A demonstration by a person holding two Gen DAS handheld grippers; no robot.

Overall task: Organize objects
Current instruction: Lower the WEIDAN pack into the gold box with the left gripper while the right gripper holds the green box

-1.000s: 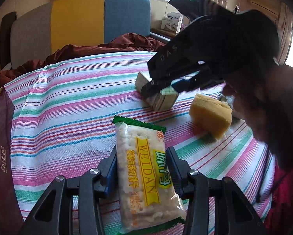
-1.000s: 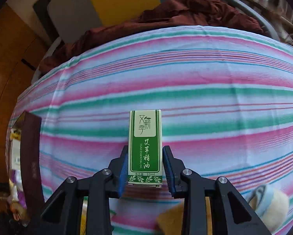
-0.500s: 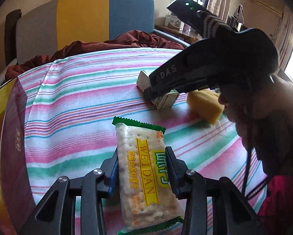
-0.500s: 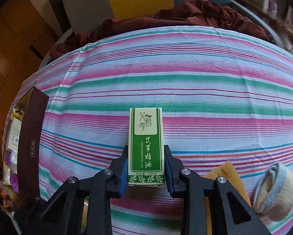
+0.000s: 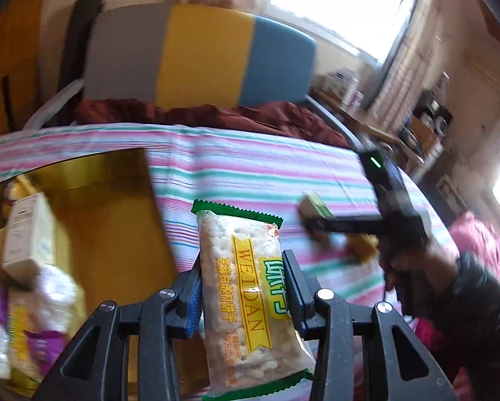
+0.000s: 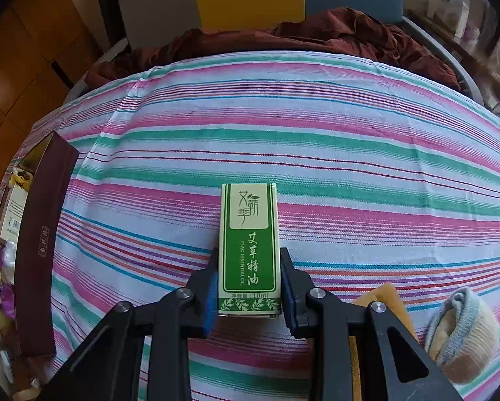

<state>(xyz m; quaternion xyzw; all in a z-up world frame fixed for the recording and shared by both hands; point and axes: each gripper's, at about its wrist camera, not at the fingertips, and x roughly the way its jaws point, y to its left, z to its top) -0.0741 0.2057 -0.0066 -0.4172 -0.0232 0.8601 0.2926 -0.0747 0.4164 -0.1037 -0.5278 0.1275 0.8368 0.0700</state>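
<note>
Step in hand, by my judgement: transfer to storage. Your left gripper (image 5: 243, 287) is clamped on the cracker packet (image 5: 250, 297), both pads against its long sides, the packet clear of the cloth and just beside the open box (image 5: 116, 207) at the table's left edge. Your right gripper (image 6: 246, 287) is closed around the green essential-oil carton (image 6: 249, 250), pads on its two narrow sides; whether the carton rests on the cloth or is lifted off it cannot be told.

Next move: carry the packet over the box wall, lower it onto the cartons and wrappers already inside, then release. Mind the wall; the left view is blurred.

Surface: a striped tablecloth (image 6: 317, 133) in pink, green and white covers the table. Near its right front corner lie a yellow sponge (image 6: 383, 297) and a rolled sock (image 6: 464, 334), close together.

Room: a grey, yellow and blue chair back (image 5: 200, 63) stands beyond the far edge, with a maroon cloth (image 6: 317, 36) heaped before it. A bright window (image 5: 343, 3) is at the rear right.
</note>
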